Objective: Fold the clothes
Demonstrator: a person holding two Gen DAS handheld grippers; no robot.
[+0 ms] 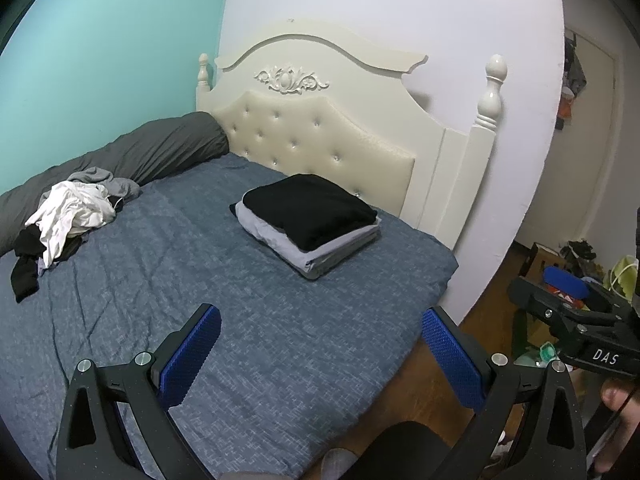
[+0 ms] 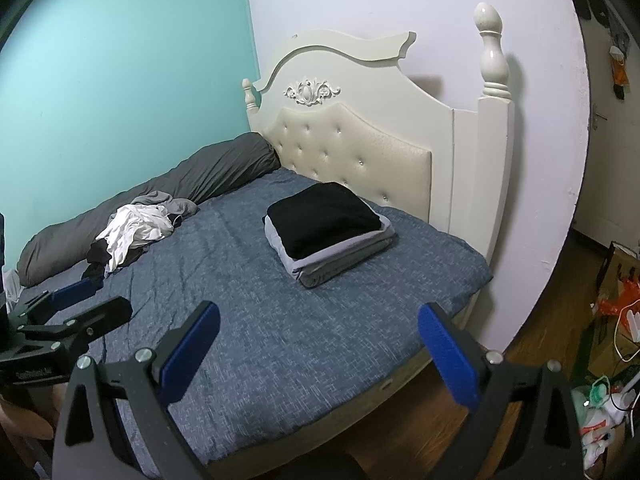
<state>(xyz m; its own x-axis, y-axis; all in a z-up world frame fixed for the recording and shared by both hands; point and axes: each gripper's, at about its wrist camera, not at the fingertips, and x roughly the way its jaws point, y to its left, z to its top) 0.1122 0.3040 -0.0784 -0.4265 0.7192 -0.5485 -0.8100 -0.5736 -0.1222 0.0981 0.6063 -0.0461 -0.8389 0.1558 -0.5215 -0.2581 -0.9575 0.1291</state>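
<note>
Left wrist: folded stack [image 1: 310, 224] on bed [image 1: 248, 320]

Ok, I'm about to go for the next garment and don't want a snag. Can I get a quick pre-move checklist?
1. Left gripper empty, jaws open: ok.
2. Right gripper empty, jaws open: ok.
3. Unfolded pile still to do, far left by the grey bolster: ok.
4. Folded stack neat, near the headboard: ok.
5. Bare bedspread to fold on: ok.
6. Pile's garments untangled: cannot tell.
</note>
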